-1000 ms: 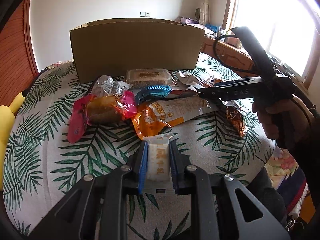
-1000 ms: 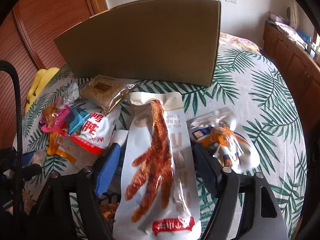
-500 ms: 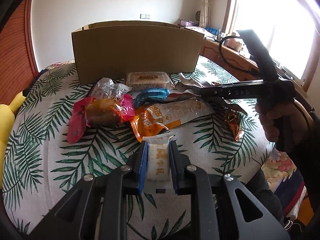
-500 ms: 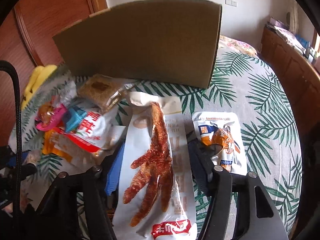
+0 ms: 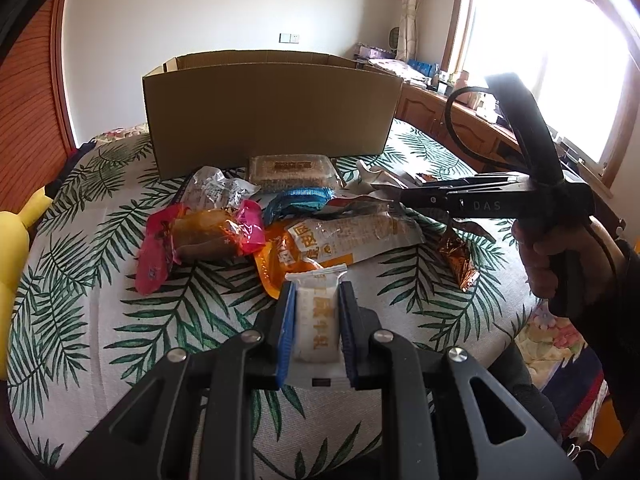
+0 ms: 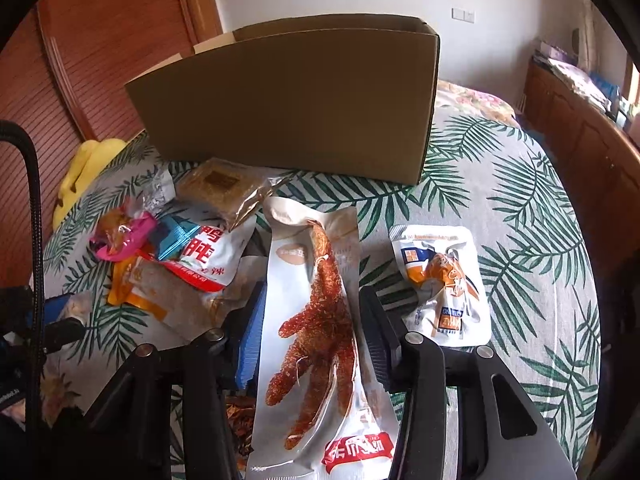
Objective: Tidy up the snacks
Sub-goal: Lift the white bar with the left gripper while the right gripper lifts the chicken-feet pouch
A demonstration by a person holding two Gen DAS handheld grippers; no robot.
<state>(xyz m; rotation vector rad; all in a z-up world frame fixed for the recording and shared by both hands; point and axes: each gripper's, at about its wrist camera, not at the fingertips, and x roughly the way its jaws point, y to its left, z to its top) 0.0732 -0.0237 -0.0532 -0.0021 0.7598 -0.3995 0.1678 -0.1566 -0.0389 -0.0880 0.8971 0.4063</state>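
Green palm-leaf cloth (image 5: 100,288), brown box (image 5: 272,120), pink wrapper (image 5: 156,248).

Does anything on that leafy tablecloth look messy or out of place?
Yes: the snack packets lie in an overlapping heap in front of the brown cardboard box, not in it. None looks torn or spilled.
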